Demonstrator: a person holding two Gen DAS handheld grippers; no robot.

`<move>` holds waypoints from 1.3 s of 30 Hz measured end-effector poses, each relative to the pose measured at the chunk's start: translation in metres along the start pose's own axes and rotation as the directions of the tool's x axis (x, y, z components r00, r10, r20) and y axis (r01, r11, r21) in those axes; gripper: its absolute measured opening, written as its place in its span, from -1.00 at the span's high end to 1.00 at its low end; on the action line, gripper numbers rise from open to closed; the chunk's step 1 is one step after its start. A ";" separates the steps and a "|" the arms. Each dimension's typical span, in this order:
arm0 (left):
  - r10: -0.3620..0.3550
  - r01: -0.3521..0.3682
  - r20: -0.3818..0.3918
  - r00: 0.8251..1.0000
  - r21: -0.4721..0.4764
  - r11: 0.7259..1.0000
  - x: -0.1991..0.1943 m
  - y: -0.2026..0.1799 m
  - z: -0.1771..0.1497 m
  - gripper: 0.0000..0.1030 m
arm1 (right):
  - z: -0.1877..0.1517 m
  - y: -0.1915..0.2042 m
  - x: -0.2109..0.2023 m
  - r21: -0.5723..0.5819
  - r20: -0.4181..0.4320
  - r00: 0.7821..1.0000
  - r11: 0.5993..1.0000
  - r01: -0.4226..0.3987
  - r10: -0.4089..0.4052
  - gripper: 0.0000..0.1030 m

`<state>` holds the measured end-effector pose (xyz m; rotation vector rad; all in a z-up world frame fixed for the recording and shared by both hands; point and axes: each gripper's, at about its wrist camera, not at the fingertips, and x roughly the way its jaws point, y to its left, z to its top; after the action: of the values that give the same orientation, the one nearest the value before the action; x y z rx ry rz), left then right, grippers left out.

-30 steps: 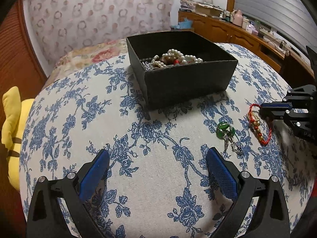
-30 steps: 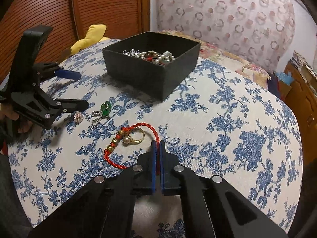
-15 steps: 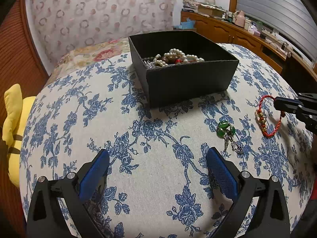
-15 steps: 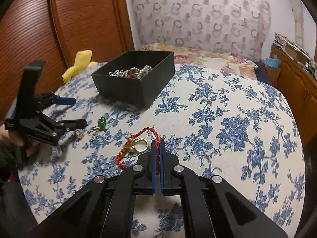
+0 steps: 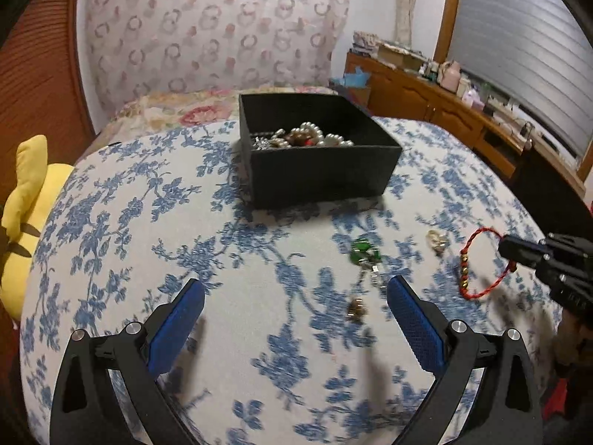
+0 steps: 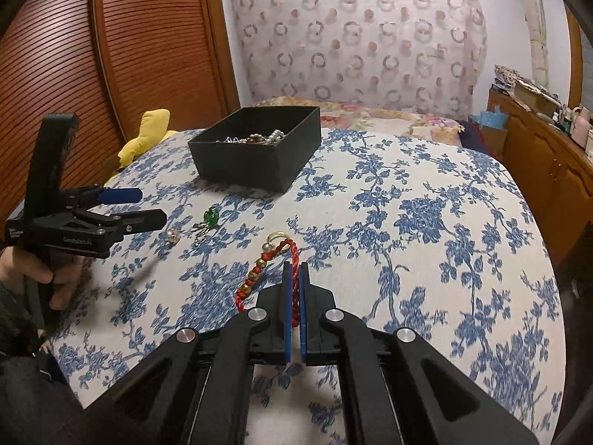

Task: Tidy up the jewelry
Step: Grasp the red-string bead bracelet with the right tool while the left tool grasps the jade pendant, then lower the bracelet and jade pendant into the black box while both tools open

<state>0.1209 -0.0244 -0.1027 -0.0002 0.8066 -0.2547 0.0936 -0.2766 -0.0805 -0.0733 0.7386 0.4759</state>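
Blue-flowered cloth covers the table; pearls already fill the black box (image 6: 255, 155). Right gripper (image 6: 295, 282) pinches the red bracelet (image 6: 267, 270) off the cloth. Left gripper (image 5: 296, 311) gapes empty; green pendant (image 5: 365, 254), ring (image 5: 437, 240) and a small charm (image 5: 356, 309) between its fingers wait.

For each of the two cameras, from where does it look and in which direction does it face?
Left wrist: sits on the open left gripper, faces across the floral tablecloth to the black box; right gripper at right edge.
Right wrist: sits on the right gripper, shut on the red bracelet, faces the box; left gripper and a hand at left.
Shared: box, bracelet, green pendant.
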 end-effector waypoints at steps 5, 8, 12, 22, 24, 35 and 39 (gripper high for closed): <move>-0.014 0.015 -0.021 1.000 0.024 1.000 0.002 -0.013 -0.003 -0.50 | -0.005 0.002 -0.007 0.010 0.014 1.000 1.000 0.001 -0.001 0.93; -0.024 0.027 -0.050 0.998 0.049 0.998 0.007 -0.020 -0.004 -0.17 | -0.006 0.001 -0.010 0.019 0.023 1.000 1.000 -0.004 0.003 0.93; -0.035 0.040 -0.075 0.997 0.063 0.997 0.014 -0.025 -0.004 0.21 | -0.004 -0.001 -0.013 0.023 0.035 0.999 1.000 -0.011 0.010 0.93; -0.066 0.073 -0.075 0.995 0.092 0.993 0.014 -0.031 -0.005 0.83 | 0.006 0.006 -0.008 -0.010 0.037 0.999 1.000 -0.028 0.029 0.93; -0.068 0.073 -0.064 0.996 0.088 0.993 0.011 -0.030 -0.002 0.83 | 0.012 0.008 -0.007 -0.019 0.038 0.999 0.999 -0.033 0.034 0.93; -0.099 0.094 0.061 0.993 0.080 0.992 -0.011 -0.021 0.051 0.83 | 0.072 0.019 -0.005 -0.118 0.102 0.992 0.991 -0.061 0.073 0.93; -0.085 0.079 0.091 0.992 0.069 0.994 -0.006 -0.011 0.074 0.83 | 0.099 0.019 0.003 -0.148 0.127 0.989 0.987 -0.058 0.077 0.93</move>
<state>0.1670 -0.0405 -0.0459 0.0161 0.7058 -0.3562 0.1498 -0.2357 -0.0074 -0.1510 0.5772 0.5932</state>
